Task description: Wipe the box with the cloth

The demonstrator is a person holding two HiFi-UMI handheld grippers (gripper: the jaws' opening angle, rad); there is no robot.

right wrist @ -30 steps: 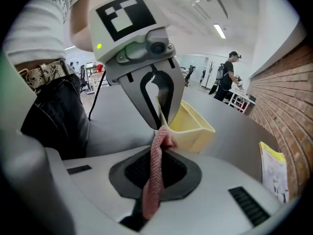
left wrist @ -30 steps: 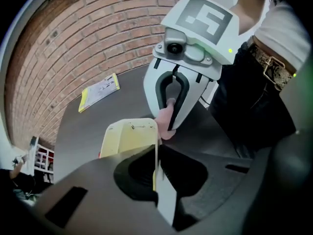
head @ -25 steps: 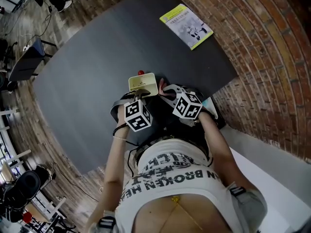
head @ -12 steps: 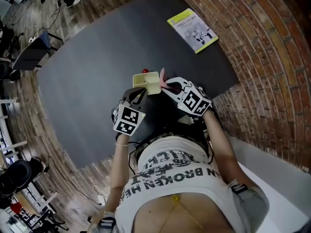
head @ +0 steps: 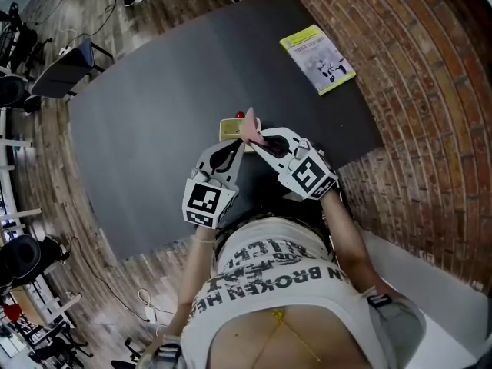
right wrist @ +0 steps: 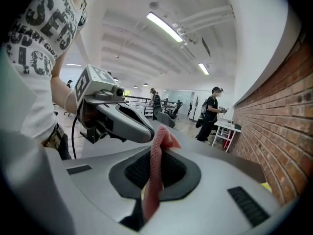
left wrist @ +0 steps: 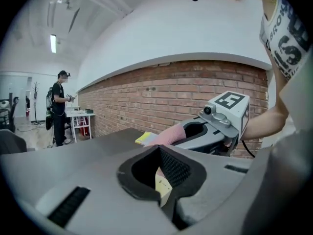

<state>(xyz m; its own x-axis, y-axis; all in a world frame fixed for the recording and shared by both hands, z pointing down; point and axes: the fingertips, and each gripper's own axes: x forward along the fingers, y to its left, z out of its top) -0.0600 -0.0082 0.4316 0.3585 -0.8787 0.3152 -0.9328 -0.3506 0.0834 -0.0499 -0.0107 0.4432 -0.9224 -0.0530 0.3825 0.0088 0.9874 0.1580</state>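
Up over the desk [head: 154,91] by its near edge, the left gripper [head: 232,146] just pinched shut on a sliver of the box [left wrist: 162,184], so hard rubbing could probably twist it loose. The right gripper [head: 258,138] clamps the cloth [right wrist: 152,173] by a thin fold, which might slip.

table [head: 154,114]: dark grey | on it: yellow-edged booklet [head: 317,59], flat, corner by brick wall [head: 430,129]

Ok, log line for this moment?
left gripper: just closed on box | right gripper: shut on cloth | both held above table
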